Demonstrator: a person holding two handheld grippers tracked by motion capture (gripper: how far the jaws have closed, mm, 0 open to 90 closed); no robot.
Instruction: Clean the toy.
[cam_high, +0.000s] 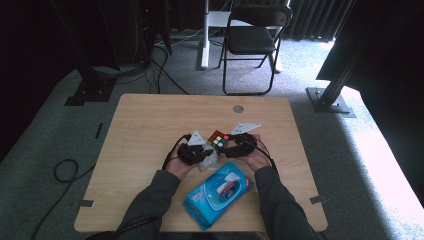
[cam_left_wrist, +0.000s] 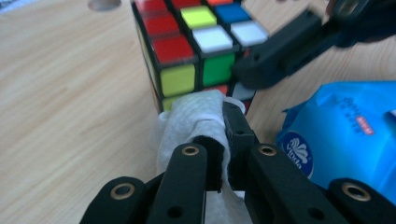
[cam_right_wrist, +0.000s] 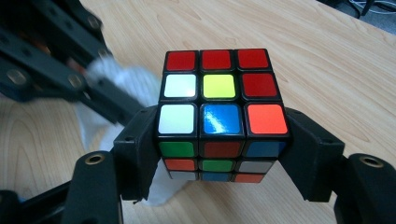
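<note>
A scrambled colour cube (cam_high: 218, 139) stands near the middle of the wooden table (cam_high: 150, 125). My right gripper (cam_right_wrist: 219, 149) is shut on the cube (cam_right_wrist: 219, 107), one jaw pressed on each side of it. My left gripper (cam_left_wrist: 219, 140) is shut on a white wipe (cam_left_wrist: 191, 121), and the bunched wipe touches the lower side face of the cube (cam_left_wrist: 187, 51). In the high view both grippers meet at the cube, the left gripper (cam_high: 200, 152) at its left and the right gripper (cam_high: 240, 145) at its right. The wipe (cam_right_wrist: 116, 88) is blurred in the right gripper view.
A blue pack of wet wipes (cam_high: 217, 194) lies near the table's front edge, between the person's forearms. A round hole (cam_high: 238, 108) sits in the tabletop at the back. A black folding chair (cam_high: 252, 35) stands on the carpet beyond the table.
</note>
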